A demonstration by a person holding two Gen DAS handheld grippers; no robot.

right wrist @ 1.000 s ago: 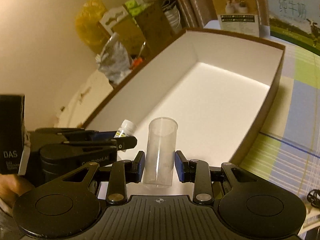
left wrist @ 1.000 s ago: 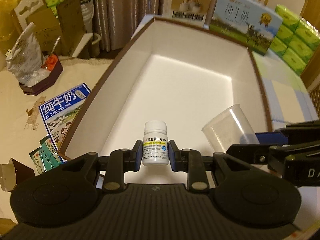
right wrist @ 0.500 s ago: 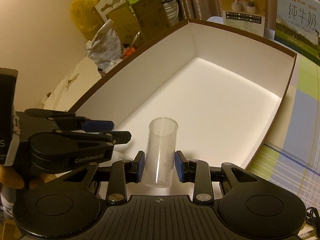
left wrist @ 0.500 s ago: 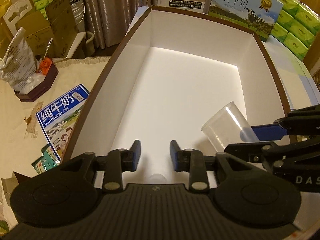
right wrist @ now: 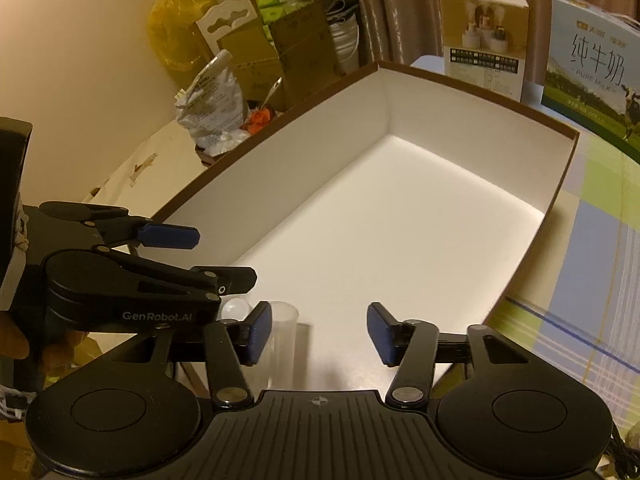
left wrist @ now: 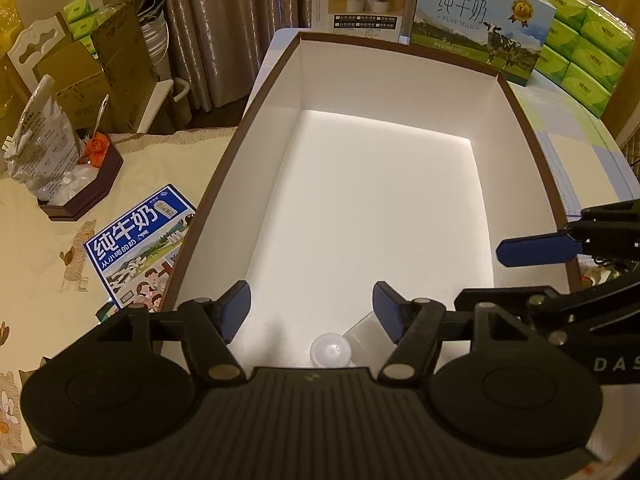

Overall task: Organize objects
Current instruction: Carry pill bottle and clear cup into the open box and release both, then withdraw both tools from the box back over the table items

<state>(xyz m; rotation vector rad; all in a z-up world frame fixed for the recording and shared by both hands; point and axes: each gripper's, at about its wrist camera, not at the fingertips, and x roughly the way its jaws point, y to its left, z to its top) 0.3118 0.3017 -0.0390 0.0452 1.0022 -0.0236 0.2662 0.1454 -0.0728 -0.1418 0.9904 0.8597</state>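
Two hand-held grippers, left (left wrist: 311,306) and right (right wrist: 319,330), stand wide open and empty; with the bottle (left wrist: 330,355) and cup (right wrist: 283,334) standing at the box's (left wrist: 400,88) 6 o'clock end, lift both straight up to avoid tipping either.

A lived-in home room, likely a dining or living area. Long brown curtains (left wrist: 224,28) hang behind a table with a pastel checked tablecloth (left wrist: 576,148). Household supplies crowd around: a pure-milk carton (left wrist: 480,20), stacked green tissue packs (left wrist: 584,48), cardboard boxes (left wrist: 100,76) and a yellow plastic bag (right wrist: 176,28).
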